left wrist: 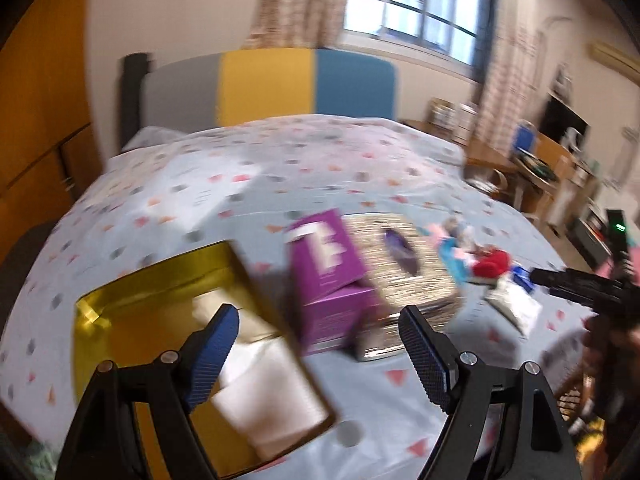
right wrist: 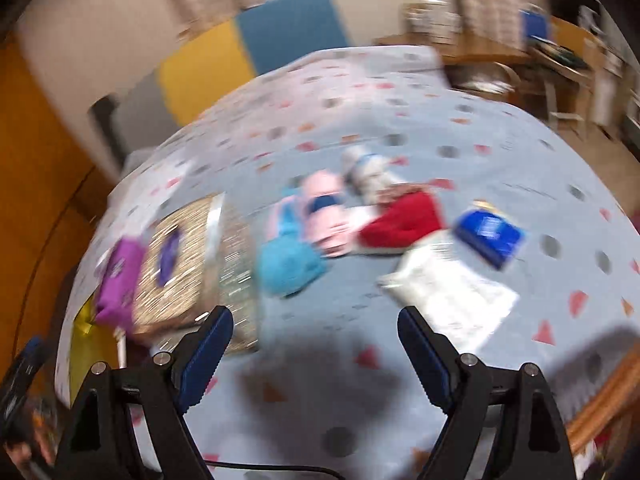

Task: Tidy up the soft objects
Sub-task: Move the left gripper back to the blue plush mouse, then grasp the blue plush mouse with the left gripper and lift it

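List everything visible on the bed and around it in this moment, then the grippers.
gold box: 1, open, white contents, bed's near left
purple box: 1, beside the gold box
glittery box: 1, gold-silver, right of the purple box
soft items: turquoise, pink, red, grey-white, mid-bed
blue box: 1, right of the red item
white packet: 1, nearest the right gripper
bedsheet: pale blue, patterned
left gripper: open, empty
right gripper: open, empty

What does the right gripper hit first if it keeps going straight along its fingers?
Most likely bare bedsheet: the right gripper is open, nothing between its fingers. The turquoise soft item lies just beyond, slightly left; the white packet is off to the right. Blur makes depth uncertain.
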Tool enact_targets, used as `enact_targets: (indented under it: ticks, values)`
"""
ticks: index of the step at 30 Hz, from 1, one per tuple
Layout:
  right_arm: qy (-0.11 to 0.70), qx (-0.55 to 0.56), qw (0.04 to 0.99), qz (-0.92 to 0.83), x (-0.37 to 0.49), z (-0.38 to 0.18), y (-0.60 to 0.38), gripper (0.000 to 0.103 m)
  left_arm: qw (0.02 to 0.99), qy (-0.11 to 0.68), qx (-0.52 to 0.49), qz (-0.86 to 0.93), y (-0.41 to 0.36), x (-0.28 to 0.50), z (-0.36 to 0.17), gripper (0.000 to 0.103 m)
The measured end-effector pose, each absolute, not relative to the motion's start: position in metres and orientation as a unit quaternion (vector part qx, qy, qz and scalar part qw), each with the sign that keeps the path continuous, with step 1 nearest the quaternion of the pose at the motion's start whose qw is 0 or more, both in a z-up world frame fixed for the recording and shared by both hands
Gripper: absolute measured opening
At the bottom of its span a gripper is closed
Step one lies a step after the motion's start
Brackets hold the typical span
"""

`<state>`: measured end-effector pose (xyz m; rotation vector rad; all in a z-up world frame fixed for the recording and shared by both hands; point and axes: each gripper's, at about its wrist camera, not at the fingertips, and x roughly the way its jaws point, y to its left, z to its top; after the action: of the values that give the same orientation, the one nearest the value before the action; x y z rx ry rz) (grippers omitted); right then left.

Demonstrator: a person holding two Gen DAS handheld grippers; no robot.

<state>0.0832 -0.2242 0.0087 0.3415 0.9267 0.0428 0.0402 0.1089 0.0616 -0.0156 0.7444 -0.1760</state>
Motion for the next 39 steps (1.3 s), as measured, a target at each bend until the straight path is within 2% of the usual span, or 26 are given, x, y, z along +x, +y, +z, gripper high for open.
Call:
enact_targets:
  ticks: [4,7,10,12,14,18,28,29,30,31,35,39]
  values:
    - [0.435,0.203,0.877,-0.024,0.087,0.005,-0.260,0.086,0.917,0.362,0.038,-0.163,0.051,0.060,0.074,0.081]
    - [0.426,0.223,0.877,-0.027,0.083,0.003,-0.275,0.086,0.899,0.380,0.058,-0.209,0.004,0.082,0.077,0.076]
    - [0.420,0.223,0.879,-0.030,0.077,0.004,-0.283,0.086,0.879,0.403,0.093,-0.237,-0.041,0.107,0.070,0.068]
    - [0.415,0.229,0.880,-0.032,0.074,0.005,-0.291,0.086,0.863,0.419,0.125,-0.253,-0.074,0.123,0.061,0.056]
    - [0.409,0.241,0.880,-0.032,0.070,0.008,-0.299,0.086,0.848,0.435,0.154,-0.260,-0.100,0.136,0.050,0.049]
    - [0.397,0.255,0.881,-0.029,0.066,0.012,-0.313,0.086,0.814,0.486,0.191,-0.253,-0.146,0.172,0.015,0.046]
    - [0.390,0.279,0.877,-0.006,0.072,0.010,-0.326,0.086,0.765,0.549,0.280,-0.184,-0.176,0.207,-0.056,0.048]
    - [0.391,0.281,0.877,-0.005,0.072,0.009,-0.326,0.086,0.764,0.545,0.295,-0.178,-0.179,0.207,-0.060,0.046]
    - [0.390,0.285,0.876,-0.002,0.073,0.008,-0.326,0.086,0.766,0.539,0.304,-0.174,-0.181,0.207,-0.062,0.033]
    - [0.390,0.288,0.874,0.001,0.074,0.007,-0.326,0.086,0.769,0.531,0.313,-0.171,-0.182,0.206,-0.062,0.030]
    - [0.392,0.292,0.872,-0.002,0.074,0.003,-0.328,0.086,0.782,0.509,0.303,-0.192,-0.183,0.197,-0.056,0.024]
    - [0.391,0.297,0.871,-0.009,0.071,0.001,-0.334,0.086,0.792,0.503,0.222,-0.266,-0.169,0.168,-0.037,0.023]
